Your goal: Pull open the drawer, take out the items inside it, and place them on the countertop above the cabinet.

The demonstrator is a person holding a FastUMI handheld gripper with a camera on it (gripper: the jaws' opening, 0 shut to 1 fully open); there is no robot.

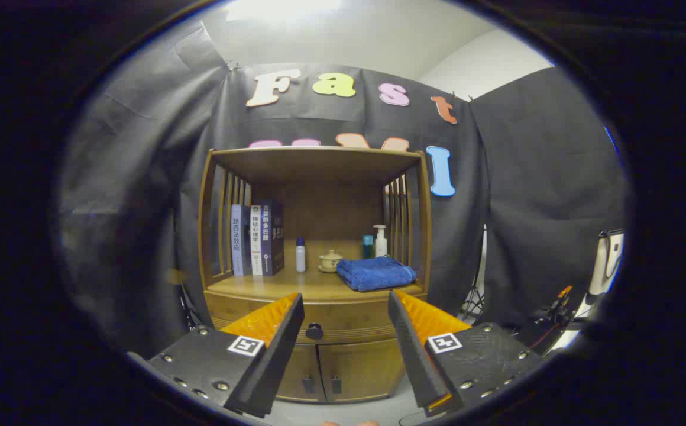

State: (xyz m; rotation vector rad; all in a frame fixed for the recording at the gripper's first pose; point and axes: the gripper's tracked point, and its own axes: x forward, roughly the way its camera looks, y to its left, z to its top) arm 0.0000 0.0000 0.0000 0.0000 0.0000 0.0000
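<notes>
We face a wooden cabinet (313,278) standing against a wall of dark cloth, with a pale ceiling and a patch of white wall above it. The cabinet has an open shelf frame with slatted sides and a flat top board, and the countertop (313,288) forms the floor of that frame. On the countertop, from left to right, we see three upright books (257,238) leaning against the left slats, a small white bottle with a blue cap (300,254), a small lidded cup on a saucer (330,261), a teal container (367,245) and a white pump bottle (381,241) at the back right, and a folded blue towel (375,273) near the front right edge. The front middle of the countertop is bare wood. Below the countertop sits the drawer (343,316), closed, with a dark round knob (314,331) at its centre. Under the drawer are two cabinet doors (343,370) with small dark handles. Our gripper (344,310) is held well apart from the cabinet, its two fingers spread wide with nothing between them, and the knob appears in the gap, closer to the left finger. The book spines carry printed writing, too small for us to read. To the far right, cables and some equipment stand beside the cloth.
</notes>
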